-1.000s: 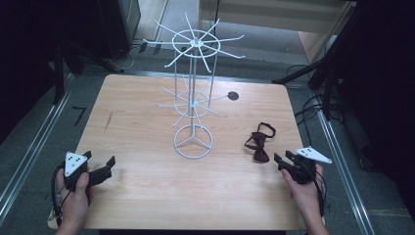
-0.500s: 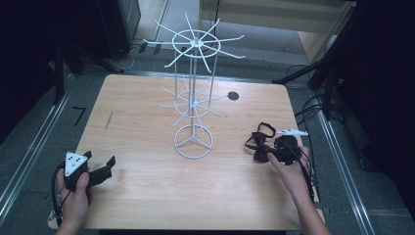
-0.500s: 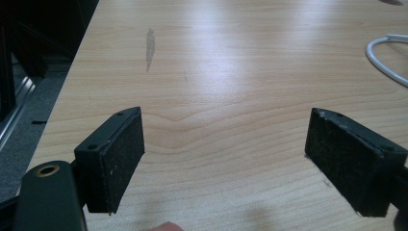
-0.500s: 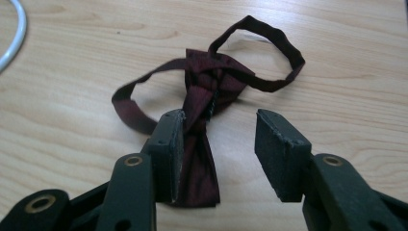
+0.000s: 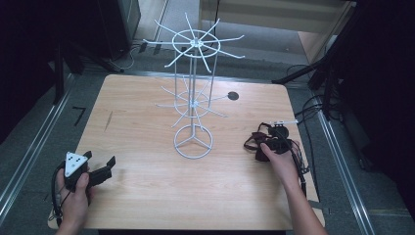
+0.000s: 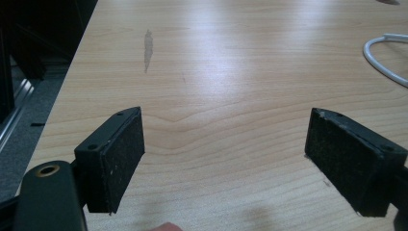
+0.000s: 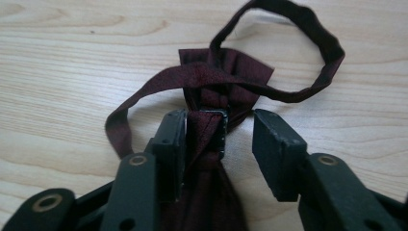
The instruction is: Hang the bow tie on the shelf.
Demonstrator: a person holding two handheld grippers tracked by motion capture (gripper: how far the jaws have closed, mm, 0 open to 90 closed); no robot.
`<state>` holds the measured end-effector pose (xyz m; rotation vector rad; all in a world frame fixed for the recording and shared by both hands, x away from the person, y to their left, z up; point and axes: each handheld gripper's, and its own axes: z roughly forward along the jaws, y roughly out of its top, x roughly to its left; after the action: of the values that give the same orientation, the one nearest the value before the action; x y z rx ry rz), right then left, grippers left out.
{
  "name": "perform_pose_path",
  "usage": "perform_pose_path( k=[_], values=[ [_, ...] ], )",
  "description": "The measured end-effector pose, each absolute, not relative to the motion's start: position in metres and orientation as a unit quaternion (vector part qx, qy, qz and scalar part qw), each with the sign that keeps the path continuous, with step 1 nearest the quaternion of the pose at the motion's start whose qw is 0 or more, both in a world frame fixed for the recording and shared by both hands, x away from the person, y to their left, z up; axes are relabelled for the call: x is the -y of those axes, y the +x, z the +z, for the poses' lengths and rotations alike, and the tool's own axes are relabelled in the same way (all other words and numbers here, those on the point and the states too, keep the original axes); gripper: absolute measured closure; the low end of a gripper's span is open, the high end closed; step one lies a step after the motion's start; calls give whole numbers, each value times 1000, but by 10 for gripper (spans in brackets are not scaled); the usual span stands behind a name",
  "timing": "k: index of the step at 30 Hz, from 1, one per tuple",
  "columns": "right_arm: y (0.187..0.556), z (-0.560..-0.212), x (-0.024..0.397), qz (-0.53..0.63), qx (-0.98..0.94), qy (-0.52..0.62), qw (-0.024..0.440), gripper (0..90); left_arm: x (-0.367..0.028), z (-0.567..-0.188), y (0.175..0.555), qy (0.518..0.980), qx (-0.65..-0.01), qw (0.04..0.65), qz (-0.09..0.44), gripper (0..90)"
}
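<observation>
Maroon bow tie (image 7: 219, 77) lies on the tabletop (image 5: 147, 127), its knot between the right hand-held gripper (image 7: 219, 139)'s part-open jaws, ungrasped. Next move likely requires closing them. Left hand-held gripper (image 6: 226, 159) rests wide open, empty.

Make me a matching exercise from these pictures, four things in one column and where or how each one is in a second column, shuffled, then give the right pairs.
Things:
1. White wire display rack
2. Dark red bow tie with strap
3. Left gripper
4. Small black round spot

Place or state:
A. Jaws wide apart over bare wood, near the table's left front
B. Standing upright mid-table
C. Lying on the table's right side, between the right gripper's jaws
D. On the tabletop behind the rack, towards the far edge

Pairs: 1-B, 2-C, 3-A, 4-D
</observation>
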<state>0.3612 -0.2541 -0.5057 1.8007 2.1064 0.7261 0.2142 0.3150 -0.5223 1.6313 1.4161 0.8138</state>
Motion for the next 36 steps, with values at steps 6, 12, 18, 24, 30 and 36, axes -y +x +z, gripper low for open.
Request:
perform_pose_path(
  k=[6,12,18,24,30,36],
  values=[
    [361,-519,251,245,-732,622,132,705,-315,-522,214,646,-562,404,322,147],
    [357,-521,253,256,-734,614,135,751,-315,-522,214,646,-562,404,322,148],
    [348,-517,255,299,-722,605,152,764,-315,-522,214,644,-565,404,321,148],
    [336,-505,252,341,-714,585,178,766,-316,-522,215,643,-565,405,321,149],
    [323,-489,245,384,-703,563,204,766,-316,-522,215,644,-565,405,320,149],
    [310,-475,238,428,-694,534,223,766,-316,-522,215,644,-565,405,320,149]
  ],
)
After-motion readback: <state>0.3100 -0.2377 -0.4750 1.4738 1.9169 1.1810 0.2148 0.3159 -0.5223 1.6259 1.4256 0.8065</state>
